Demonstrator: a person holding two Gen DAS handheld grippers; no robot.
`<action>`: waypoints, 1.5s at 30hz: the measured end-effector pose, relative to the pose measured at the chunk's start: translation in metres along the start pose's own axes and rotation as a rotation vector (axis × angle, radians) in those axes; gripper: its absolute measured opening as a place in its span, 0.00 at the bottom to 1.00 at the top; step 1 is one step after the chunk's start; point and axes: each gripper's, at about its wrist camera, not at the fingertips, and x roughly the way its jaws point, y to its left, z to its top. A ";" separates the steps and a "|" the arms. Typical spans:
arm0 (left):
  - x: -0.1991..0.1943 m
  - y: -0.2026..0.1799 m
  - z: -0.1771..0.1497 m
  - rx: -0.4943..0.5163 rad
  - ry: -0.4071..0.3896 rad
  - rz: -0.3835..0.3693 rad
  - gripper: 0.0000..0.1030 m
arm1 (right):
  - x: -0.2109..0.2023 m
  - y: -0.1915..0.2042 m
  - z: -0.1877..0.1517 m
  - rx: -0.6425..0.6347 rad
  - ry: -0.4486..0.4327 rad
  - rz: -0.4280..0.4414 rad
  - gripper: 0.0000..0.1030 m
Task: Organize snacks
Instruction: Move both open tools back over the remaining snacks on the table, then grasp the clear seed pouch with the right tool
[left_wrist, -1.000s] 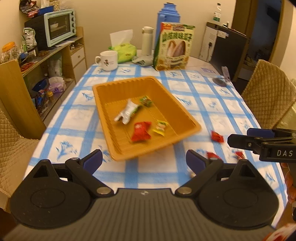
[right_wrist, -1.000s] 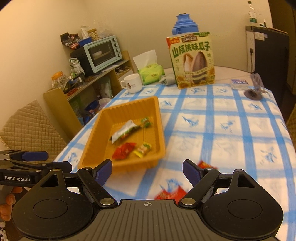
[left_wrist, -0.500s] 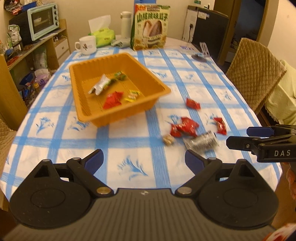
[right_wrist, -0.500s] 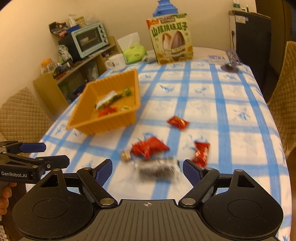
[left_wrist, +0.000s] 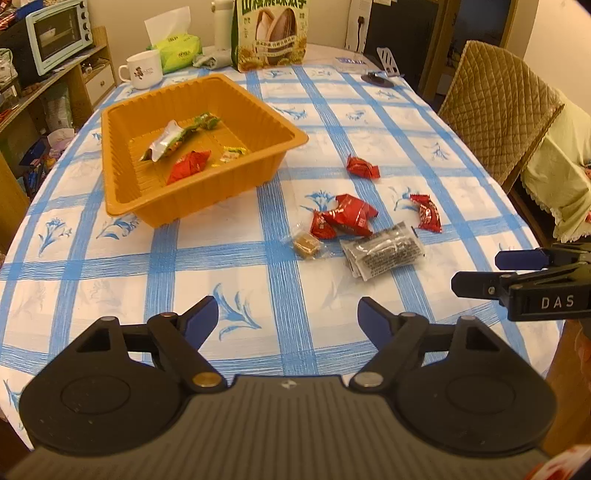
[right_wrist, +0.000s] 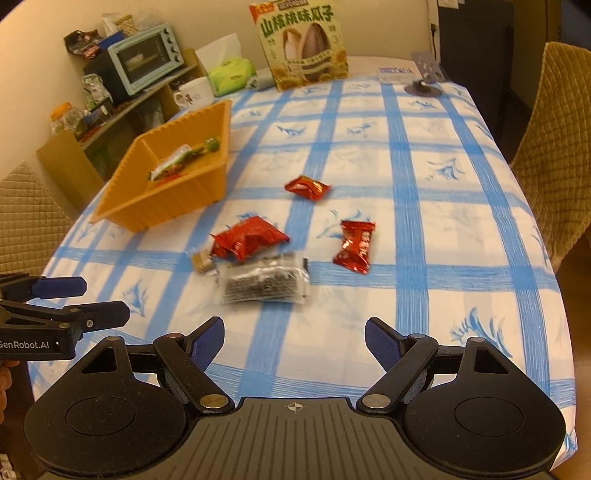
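Observation:
An orange tray (left_wrist: 118, 206) (right_wrist: 173, 206) on the blue-checked table holds several snacks, among them a silver-green packet (left_wrist: 166, 142) and a red one (left_wrist: 188, 166). Loose on the cloth to its right lie a dark clear packet (left_wrist: 384, 253) (right_wrist: 264, 282), a big red packet (left_wrist: 347, 216) (right_wrist: 249, 238), a small brown candy (left_wrist: 306, 243) (right_wrist: 201, 261) and two red candies (left_wrist: 426, 213) (left_wrist: 362, 167) (right_wrist: 354, 245) (right_wrist: 307, 187). My left gripper (left_wrist: 286, 321) (right_wrist: 99, 299) is open and empty above the near table edge. My right gripper (right_wrist: 294, 341) (left_wrist: 476, 271) is open and empty, just short of the dark packet.
A large seed snack box (right_wrist: 303, 46), a white mug (left_wrist: 142, 70), a tissue pack (left_wrist: 177, 55) and a flask (left_wrist: 221, 22) stand at the far end. A shelf with a toaster oven (right_wrist: 146, 59) is on the left. Quilted chairs (left_wrist: 495, 110) (right_wrist: 557, 147) flank the table.
Both grippers have pulled back toward the near edge of the table. The tray now sits farther away and the loose snacks have come into view. Both stay open.

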 end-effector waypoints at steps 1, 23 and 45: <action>0.003 0.000 0.000 0.002 0.005 -0.002 0.77 | 0.001 -0.001 0.000 0.003 0.004 -0.003 0.81; 0.047 -0.002 0.020 0.048 0.060 -0.054 0.45 | 0.038 0.000 0.025 -0.033 -0.008 -0.005 0.62; 0.059 0.013 0.025 0.039 0.082 -0.065 0.44 | 0.081 0.000 0.048 -0.047 0.098 0.098 0.30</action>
